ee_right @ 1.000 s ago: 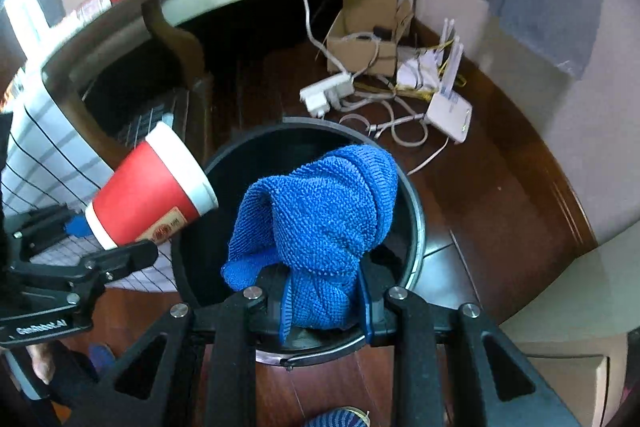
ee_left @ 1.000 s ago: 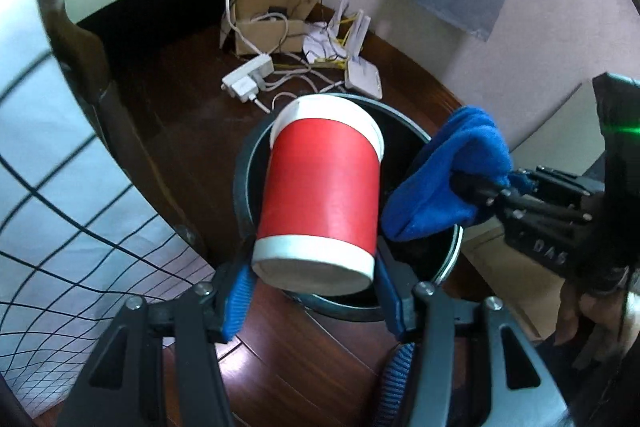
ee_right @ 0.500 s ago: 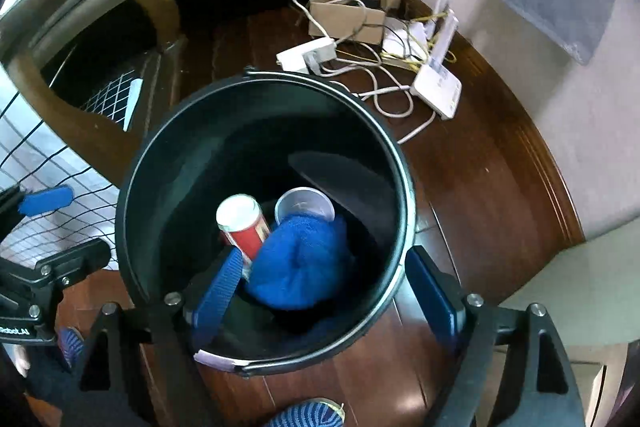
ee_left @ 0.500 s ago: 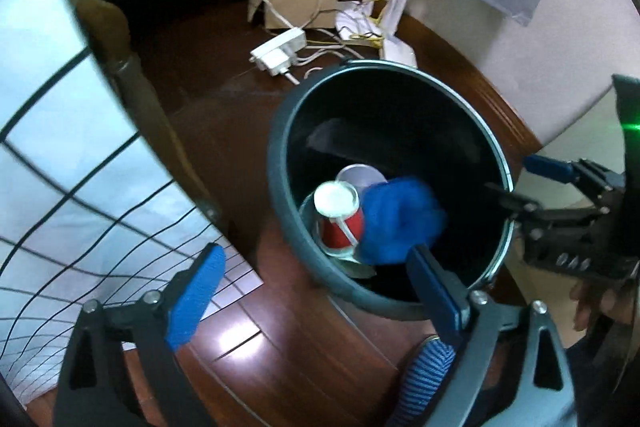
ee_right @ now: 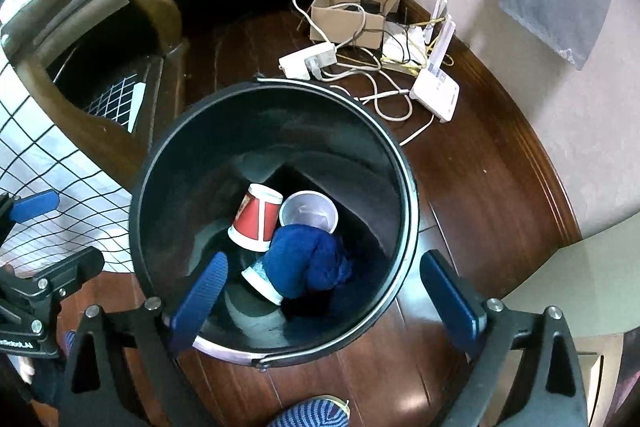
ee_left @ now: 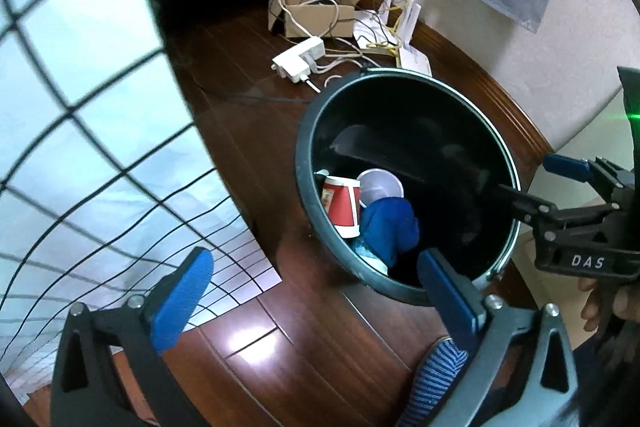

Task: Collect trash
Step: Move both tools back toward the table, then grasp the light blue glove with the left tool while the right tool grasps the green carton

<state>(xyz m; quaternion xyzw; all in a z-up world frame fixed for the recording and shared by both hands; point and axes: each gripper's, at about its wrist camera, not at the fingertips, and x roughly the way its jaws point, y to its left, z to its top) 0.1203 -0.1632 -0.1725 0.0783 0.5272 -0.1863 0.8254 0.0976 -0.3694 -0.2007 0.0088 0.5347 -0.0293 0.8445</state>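
- Left wrist view: the left gripper (ee_left: 316, 287) has its blue-padded fingers (ee_left: 180, 301) spread wide with nothing between them, hovering above the wooden floor (ee_left: 280, 347) and pointing toward the black bin (ee_left: 400, 291) at about 1 o'clock.
- Right wrist view: the right gripper (ee_right: 324, 291) is likewise spread wide and empty, held straight over the bin's (ee_right: 408, 219) near rim and looking down into it.
- In the bin's bottom a red paper cup (ee_right: 256, 223) lies tilted, touching a white cup (ee_right: 309, 213) at its 3 o'clock; a blue cloth (ee_right: 308, 261) is bunched just below both, at 6 o'clock.
- The other gripper shows at 3 o'clock in the left view (ee_left: 576, 211) and 9 o'clock in the right view (ee_right: 36, 243).
- Beyond the bin, at 12 o'clock, a white power strip (ee_right: 308, 61), tangled cables, a white router (ee_right: 436, 95) and a cardboard box (ee_right: 348, 19) sit on the floor.
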